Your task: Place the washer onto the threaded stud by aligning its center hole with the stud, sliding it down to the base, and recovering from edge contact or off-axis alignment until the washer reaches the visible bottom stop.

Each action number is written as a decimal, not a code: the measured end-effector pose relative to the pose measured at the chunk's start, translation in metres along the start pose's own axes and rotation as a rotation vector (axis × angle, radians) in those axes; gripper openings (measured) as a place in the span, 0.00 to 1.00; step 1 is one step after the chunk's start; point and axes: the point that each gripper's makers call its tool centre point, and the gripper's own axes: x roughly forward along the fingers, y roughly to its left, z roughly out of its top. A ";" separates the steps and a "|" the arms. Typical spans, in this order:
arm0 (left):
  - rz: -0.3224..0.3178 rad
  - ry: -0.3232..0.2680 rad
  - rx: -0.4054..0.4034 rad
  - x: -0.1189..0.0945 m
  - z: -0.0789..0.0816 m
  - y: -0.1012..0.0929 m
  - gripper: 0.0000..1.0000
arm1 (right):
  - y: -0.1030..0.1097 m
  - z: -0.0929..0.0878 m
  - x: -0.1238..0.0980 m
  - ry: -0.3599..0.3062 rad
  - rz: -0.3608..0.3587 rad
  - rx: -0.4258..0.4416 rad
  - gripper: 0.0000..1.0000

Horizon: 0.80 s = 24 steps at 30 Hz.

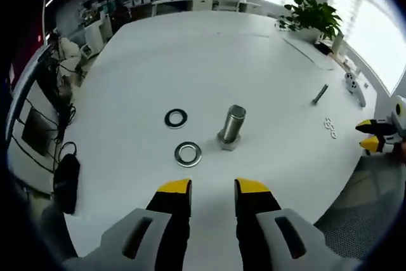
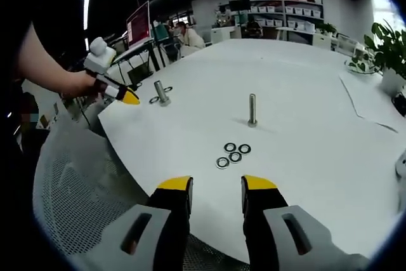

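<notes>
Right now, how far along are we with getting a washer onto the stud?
Nothing is seated yet. The large threaded stud stands bare, with the dark washer and the silver washer lying flat on the white table beside it. In hand: nothing; the left gripper and right gripper are both open and empty. Left: pick a washer, align it, slide it down to the base.

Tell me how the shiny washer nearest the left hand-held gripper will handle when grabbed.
The shiny washer lies flat on the smooth white table, so it will probably slide rather than lift. It looks like rigid metal, unlikely to bend. Tipped on edge, it might roll.
</notes>
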 end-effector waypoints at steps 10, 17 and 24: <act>0.005 0.105 0.035 0.022 0.013 0.017 0.24 | -0.002 0.000 -0.001 0.000 -0.009 0.005 0.33; 0.003 0.170 0.059 0.033 0.011 0.021 0.22 | -0.003 0.000 -0.001 0.000 -0.017 0.007 0.33; 0.009 0.179 0.059 0.037 0.015 0.026 0.23 | -0.006 0.000 -0.001 0.000 -0.028 0.015 0.33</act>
